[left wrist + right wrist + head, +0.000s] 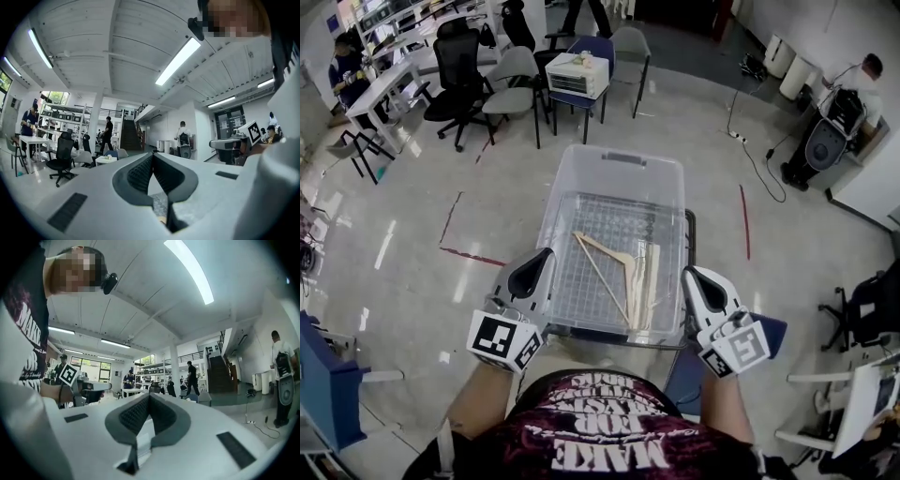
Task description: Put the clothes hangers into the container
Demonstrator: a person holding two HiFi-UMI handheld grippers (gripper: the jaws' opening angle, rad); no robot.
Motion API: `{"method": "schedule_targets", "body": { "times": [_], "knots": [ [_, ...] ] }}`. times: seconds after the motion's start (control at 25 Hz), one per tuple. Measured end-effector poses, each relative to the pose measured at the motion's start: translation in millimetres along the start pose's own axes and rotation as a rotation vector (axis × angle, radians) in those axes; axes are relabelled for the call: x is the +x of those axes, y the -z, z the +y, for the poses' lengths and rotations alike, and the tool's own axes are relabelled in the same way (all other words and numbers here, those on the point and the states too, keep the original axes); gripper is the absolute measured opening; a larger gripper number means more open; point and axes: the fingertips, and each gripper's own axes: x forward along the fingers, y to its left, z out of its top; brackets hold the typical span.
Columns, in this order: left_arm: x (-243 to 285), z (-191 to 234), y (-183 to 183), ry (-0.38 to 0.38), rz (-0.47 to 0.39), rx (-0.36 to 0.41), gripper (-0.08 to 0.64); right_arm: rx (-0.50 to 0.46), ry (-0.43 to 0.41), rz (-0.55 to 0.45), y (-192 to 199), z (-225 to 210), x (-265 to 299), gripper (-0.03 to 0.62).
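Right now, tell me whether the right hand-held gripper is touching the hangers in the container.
Apart. The head view shows the right hand-held gripper at the container's right edge, while the hangers lie inside, with a plain gap between them.

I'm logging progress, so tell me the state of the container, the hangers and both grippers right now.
Container: upright, open, no lid on it.
Wooden hangers: lying flat inside the container.
Left gripper: shut, empty.
Right gripper: shut, empty.

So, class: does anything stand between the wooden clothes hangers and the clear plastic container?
Nothing visible does: the pale wooden clothes hangers already lie inside the open-topped clear plastic container, resting on its floor.
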Motion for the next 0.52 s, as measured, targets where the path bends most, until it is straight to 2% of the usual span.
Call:
{"method": "schedule_targets", "body": {
  "times": [0.12, 0.28, 0.52],
  "knots": [
    [-10, 3, -4, -0.019, -0.002, 0.003, 0.006, 0.023, -0.018, -0.017, -9, 7, 1, 0.003],
    [-19, 16, 3, -0.036, 0.03, 0.012, 0.007, 0.003, -0.022, -0.021, -9, 17, 12, 0.003],
    [-5, 18, -3, -0.035, 0.033, 0.043, 0.006, -0.007, -0.02, -0.011, -1, 5, 26, 0.003]
  ]
}}
